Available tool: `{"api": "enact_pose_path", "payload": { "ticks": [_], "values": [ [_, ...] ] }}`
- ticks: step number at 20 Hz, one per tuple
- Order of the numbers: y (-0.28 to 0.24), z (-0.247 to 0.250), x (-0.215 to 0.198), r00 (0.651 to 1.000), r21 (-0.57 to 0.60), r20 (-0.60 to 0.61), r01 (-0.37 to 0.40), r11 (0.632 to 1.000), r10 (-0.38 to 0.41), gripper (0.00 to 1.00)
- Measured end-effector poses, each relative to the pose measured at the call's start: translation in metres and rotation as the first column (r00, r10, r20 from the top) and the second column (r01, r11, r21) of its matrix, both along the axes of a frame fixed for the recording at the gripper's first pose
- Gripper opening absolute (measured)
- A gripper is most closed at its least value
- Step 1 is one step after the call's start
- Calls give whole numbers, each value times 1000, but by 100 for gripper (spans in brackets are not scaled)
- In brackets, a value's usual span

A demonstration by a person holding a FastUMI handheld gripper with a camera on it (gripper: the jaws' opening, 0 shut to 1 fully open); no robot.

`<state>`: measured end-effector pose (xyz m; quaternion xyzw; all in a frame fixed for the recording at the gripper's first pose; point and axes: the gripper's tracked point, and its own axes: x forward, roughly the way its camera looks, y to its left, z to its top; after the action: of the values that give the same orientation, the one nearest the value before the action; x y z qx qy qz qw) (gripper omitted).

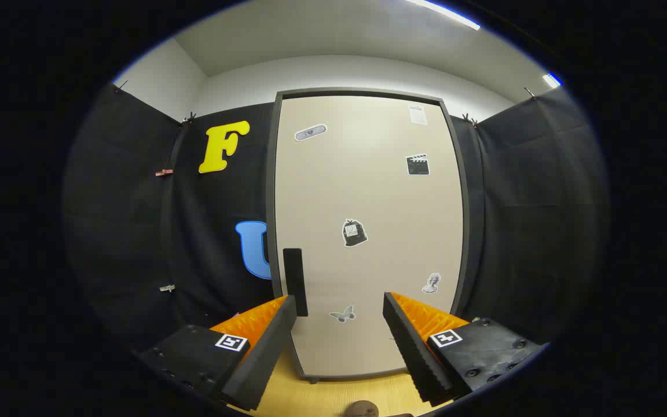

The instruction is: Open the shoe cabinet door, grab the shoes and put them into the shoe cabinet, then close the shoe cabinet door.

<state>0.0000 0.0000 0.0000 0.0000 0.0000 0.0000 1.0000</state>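
1. Clearly the first step: the cabinet door (368,231) stands closed ahead of the gripper (339,310).
2. Jaws spread, holding nothing.
3. Next, I judge: close on the handle (295,281) beside the left finger, pull.
4. A dark shape, possibly a shoe (361,409), lies on the floor (333,394) between the fingers.

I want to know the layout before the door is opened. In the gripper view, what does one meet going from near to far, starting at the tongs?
Open tongs → wooden floor → closed cabinet door with its black handle just past the left finger → white wall above the cabinet → ceiling light.
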Motion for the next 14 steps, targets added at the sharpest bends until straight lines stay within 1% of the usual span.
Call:
{"api": "enact_pose_path", "payload": {
  "ticks": [14],
  "values": [
    [3,0,-2,1000,-11,-6,-5,1000,5,98]
  ]
}}
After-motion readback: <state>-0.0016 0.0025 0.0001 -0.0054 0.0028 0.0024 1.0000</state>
